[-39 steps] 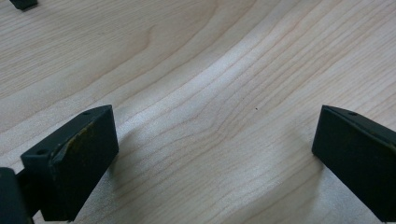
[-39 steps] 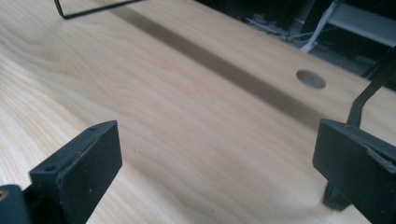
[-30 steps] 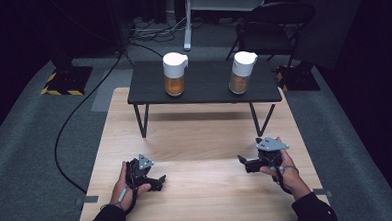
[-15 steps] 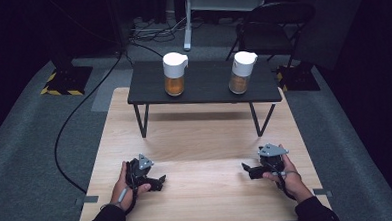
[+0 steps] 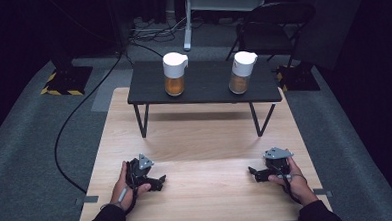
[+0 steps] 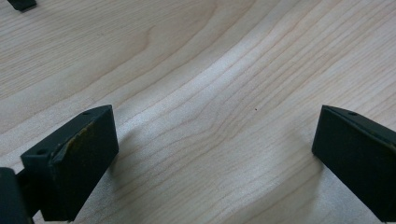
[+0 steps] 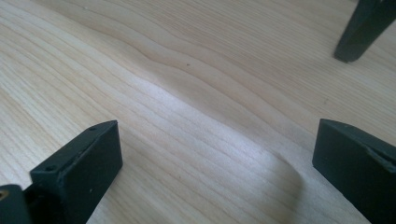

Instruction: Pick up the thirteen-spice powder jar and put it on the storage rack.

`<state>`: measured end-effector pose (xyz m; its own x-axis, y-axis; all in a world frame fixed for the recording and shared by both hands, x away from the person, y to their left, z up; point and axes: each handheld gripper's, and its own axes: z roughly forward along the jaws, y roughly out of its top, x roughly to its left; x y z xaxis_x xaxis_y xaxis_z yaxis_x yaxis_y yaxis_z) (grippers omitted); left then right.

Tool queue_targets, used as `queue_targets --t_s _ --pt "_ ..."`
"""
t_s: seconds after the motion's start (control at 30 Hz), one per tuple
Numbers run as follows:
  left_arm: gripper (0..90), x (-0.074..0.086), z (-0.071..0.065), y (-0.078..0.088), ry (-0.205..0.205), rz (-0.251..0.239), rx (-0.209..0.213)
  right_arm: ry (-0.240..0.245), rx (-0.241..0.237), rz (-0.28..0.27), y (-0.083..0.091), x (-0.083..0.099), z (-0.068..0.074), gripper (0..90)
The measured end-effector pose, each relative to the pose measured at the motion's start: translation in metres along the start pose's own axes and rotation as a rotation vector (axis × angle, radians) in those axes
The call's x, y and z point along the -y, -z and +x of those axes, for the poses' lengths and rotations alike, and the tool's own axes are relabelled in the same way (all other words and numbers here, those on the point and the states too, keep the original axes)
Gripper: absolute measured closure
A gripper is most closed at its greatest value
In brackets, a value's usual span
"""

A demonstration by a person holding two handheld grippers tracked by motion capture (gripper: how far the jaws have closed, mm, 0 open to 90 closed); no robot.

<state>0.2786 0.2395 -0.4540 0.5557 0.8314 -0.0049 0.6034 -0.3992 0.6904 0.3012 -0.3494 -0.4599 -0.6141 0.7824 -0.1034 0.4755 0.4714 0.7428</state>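
Two white-lidded jugs of amber liquid, left jug (image 5: 175, 74) and right jug (image 5: 242, 72), stand upright and well apart on a low black surface (image 5: 203, 92) at the far end of the setup, untouched. Neither is near a claw.

Closer in, on the pale wood surface (image 5: 205, 140), a person's hands rest w/ a tool in each. The left claw (image 5: 159, 181) lies at the near-left, jaws spread wide and holding nothing; its own camera shows bare wood grain between the two black jaws. The right claw (image 5: 253, 172) sits at the near-right, tips pointing inward toward its partner, also spread wide w/ nothing but wood between the jaws.

What's new: over approx. the last second the right claw has drawn back toward the person and settled lower on the wood, level w/ the left, which hasn't budged. Jugs and black surface are as they were.

Read: both tools look parked at a matched rest position, empty, w/ the jugs a long reach ahead. That suggests either a start pose or a pause btwn steps; no handling of the jugs is under way at this moment. Any next move would mean lifting a claw off the wood and carrying it forward over the edge of the black surface.

Beyond: grey carpet, a dark chair (image 5: 270, 22) behind, a black cable (image 5: 65, 141) looping across the floor at left.
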Motion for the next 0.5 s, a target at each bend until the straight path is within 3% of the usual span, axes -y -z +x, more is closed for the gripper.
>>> queue_targets --t_s 0.37,0.5 --pt "0.4 0.0 0.0 0.0 -0.001 0.0 0.0 -0.077 -0.043 0.035 0.006 0.004 -0.019 0.6" --pt "0.4 0.0 0.0 0.0 -0.001 0.0 0.0 -0.084 -0.04 0.037 0.007 0.005 -0.021 0.5"
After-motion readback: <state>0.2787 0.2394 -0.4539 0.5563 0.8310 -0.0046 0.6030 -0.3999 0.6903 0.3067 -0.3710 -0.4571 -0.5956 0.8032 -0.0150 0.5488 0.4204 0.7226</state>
